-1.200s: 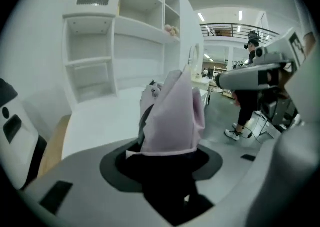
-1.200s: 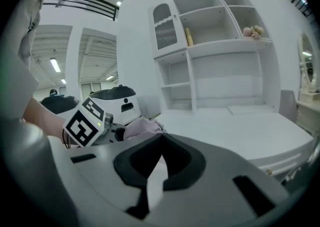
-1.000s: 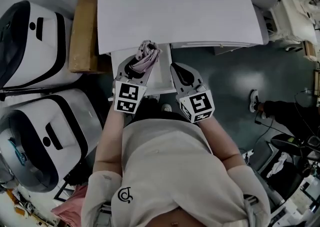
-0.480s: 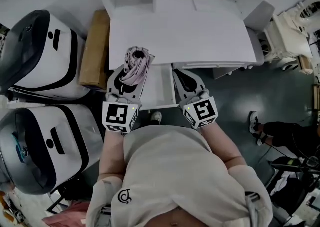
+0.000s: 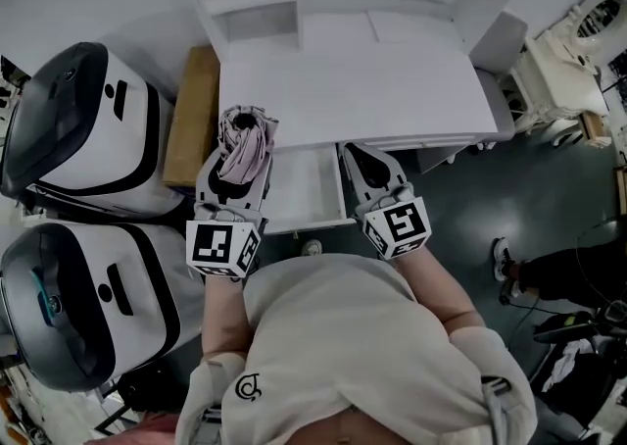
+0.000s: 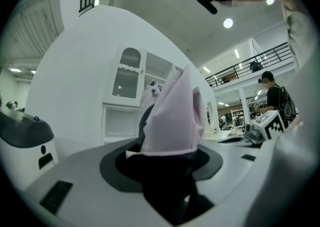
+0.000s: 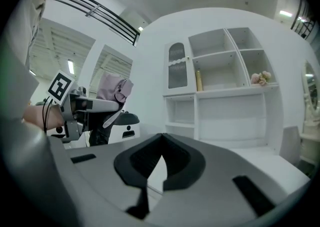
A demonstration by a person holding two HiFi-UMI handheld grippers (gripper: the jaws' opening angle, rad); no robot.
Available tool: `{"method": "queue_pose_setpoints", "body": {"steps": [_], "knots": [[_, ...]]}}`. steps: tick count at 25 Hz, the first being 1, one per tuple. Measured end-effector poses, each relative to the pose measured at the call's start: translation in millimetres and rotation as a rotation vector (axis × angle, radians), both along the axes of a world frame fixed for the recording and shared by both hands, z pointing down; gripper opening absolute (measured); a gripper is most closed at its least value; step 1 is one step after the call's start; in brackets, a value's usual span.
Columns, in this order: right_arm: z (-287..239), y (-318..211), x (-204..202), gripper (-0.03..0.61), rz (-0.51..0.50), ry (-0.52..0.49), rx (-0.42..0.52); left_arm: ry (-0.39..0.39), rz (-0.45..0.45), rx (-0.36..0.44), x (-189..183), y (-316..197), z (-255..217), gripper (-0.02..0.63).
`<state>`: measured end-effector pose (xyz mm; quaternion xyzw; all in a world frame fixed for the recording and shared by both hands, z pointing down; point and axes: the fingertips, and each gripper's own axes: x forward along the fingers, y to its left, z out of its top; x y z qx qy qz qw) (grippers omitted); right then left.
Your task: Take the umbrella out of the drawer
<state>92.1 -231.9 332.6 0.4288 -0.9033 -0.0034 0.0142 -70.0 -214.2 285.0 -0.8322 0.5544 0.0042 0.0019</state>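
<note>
The left gripper (image 5: 238, 161), with the umbrella (image 5: 242, 136) clamped in it, has risen and shifted toward the left edge of the open drawer (image 5: 306, 188); the right gripper (image 5: 366, 163) has also risen

The umbrella (image 5: 242, 139) is soft, matt lilac cloth, creased in loose folds. The left hand-held gripper (image 6: 167, 158) is smooth matt grey plastic, dull black round the jaws. The tabletop (image 5: 362, 80) and drawer (image 5: 306, 183) look smooth, white and painted. At nine o'clock, black-and-white machine shells (image 5: 88, 129) shine like glossy plastic. At three o'clock, the dark floor (image 5: 460, 188) has a slight sheen.
</note>
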Motion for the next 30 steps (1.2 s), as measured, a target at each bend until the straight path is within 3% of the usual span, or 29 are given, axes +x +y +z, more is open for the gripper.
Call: {"method": "queue_pose_setpoints", "body": {"steps": [13, 30], "knots": [[-6.2, 4.9, -3.2, 0.003, -0.042, -0.022, 0.001, 0.006, -0.026, -0.018, -2.8, 1.8, 4.5, 0.23], [-12.4, -10.4, -5.1, 0.003, -0.028, 0.029, 0.028, 0.015, -0.033, -0.026, -4.7, -11.7, 7.2, 0.23]]}}
